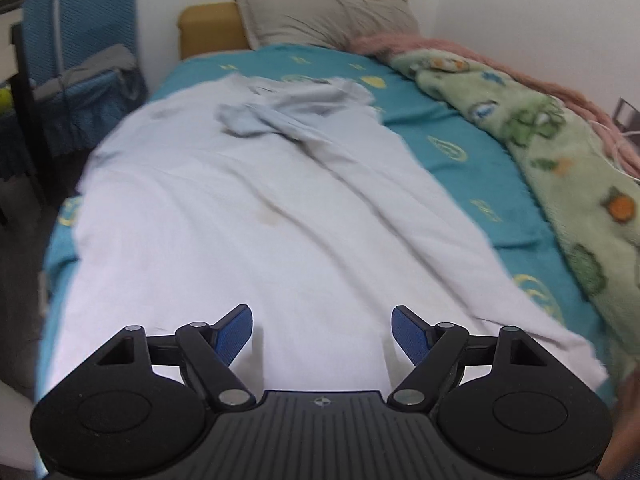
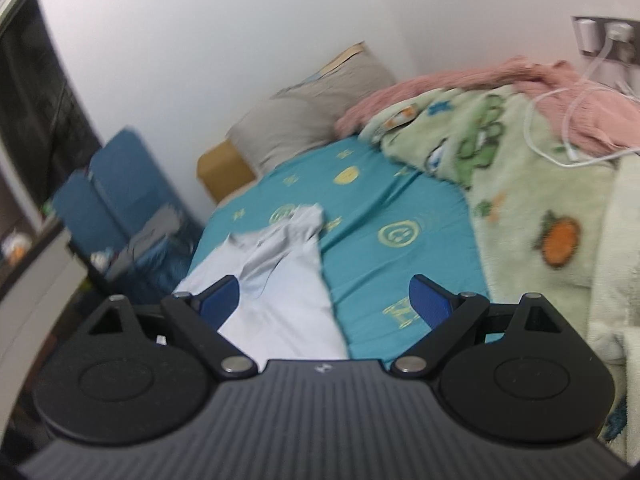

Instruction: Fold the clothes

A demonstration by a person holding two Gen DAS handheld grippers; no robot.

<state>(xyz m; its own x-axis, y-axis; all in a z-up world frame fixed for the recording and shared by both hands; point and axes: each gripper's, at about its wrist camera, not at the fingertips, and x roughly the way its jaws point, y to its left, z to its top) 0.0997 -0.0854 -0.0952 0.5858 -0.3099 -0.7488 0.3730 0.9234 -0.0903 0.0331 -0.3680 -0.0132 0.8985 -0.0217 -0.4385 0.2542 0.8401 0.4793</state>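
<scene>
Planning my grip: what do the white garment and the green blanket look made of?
White garment: thin matte fabric, maybe cotton; it lies flat with soft shallow creases. Green blanket: thick fuzzy fleece, probably; its surface looks plush and its edge bulky.

Both left gripper (image 1: pixel 322 330) and right gripper (image 2: pixel 325 300) gape empty.

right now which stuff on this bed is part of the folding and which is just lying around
Part of the job:
- white cotton garment spread flat
- left gripper
- right gripper

Lying about:
- green fleece blanket
- pink knitted throw
- grey pillow
- white charging cable
</scene>
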